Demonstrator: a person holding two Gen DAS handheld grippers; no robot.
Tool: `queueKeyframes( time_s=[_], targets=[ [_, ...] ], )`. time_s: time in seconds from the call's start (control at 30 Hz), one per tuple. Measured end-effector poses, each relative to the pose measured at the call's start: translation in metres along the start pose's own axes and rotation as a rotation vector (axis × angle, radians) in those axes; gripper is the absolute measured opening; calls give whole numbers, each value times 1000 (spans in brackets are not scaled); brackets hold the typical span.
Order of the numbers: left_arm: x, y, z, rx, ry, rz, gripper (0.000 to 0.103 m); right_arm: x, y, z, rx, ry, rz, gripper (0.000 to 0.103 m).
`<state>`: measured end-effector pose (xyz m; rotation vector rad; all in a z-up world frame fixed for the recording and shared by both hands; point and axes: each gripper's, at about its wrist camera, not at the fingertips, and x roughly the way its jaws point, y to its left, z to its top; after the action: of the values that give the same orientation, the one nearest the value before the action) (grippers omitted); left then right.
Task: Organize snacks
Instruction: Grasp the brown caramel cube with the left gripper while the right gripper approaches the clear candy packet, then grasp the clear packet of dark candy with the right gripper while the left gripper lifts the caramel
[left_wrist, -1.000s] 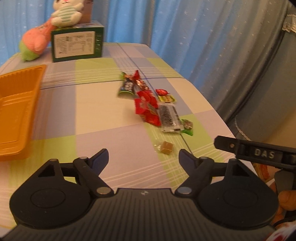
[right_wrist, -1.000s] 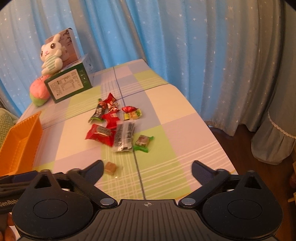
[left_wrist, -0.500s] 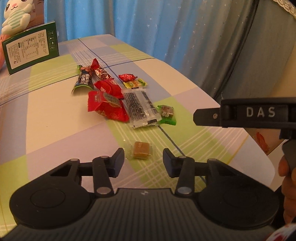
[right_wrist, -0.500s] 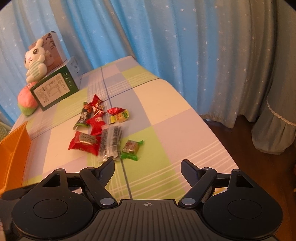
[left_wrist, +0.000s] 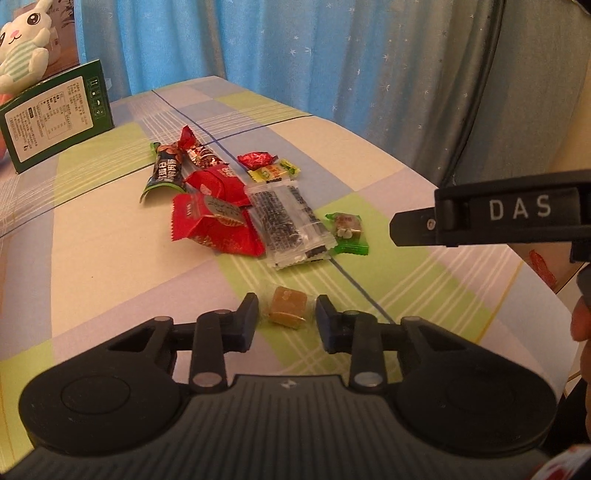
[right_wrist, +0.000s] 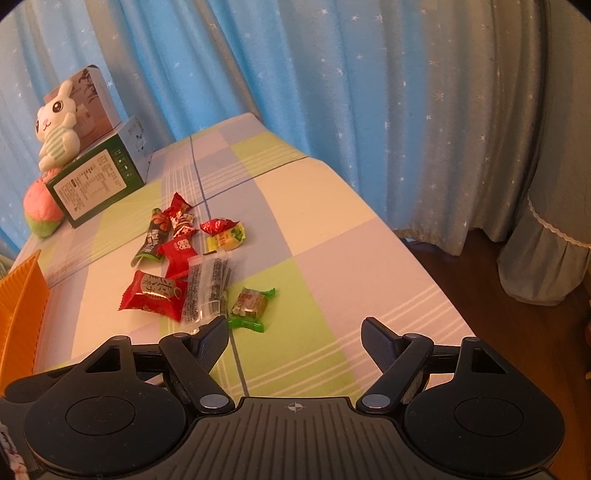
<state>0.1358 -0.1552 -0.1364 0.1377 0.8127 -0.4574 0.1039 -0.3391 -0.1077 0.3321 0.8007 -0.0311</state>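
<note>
Here, the left gripper (left_wrist: 285, 320) is low over a checked tablecloth (left_wrist: 110, 258), its jaws closing around a small brown candy in clear wrap (left_wrist: 287, 307). The candy sits between the two fingers (left_wrist: 246, 321), and a thin gap shows on each side, so the pads do not seem to press on it yet.

Just beyond lies the rest of the snack pile: a red packet (left_wrist: 214, 225), a clear packet of dark snacks (left_wrist: 288, 225), a green-wrapped sweet (left_wrist: 347, 230) and a dark bar wrapper (left_wrist: 164, 173), some overlapping.

The right gripper (right_wrist: 293, 341) hovers near the table's right side with its jaws spread wide and nothing between them (the green-wrapped sweet lies just ahead of its left finger). An orange tray (right_wrist: 22, 310) shows at the far left of that view.

This looks like the first pick of the sorting. Next, the left jaws need to finish pinching the candy squarely, then lift it clear, probably toward the tray.
</note>
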Motion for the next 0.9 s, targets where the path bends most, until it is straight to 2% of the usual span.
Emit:
queueKeyframes(
  time_s=[0.37,0.5,0.7,0.9],
  targets=[
    [-27,52,-11,-96,8,80,29,32,18,-2,-126,50,59,79],
    [-36,66,-12,-138,1,94,28,46,26,1,-179,64,93,63],
    [-43,72,-12,-175,-11,87,28,53,45,11,-231,-6,156,61],
    [-48,77,-12,-202,-20,89,28,75,67,21,-277,-14,130,52]
  ],
)
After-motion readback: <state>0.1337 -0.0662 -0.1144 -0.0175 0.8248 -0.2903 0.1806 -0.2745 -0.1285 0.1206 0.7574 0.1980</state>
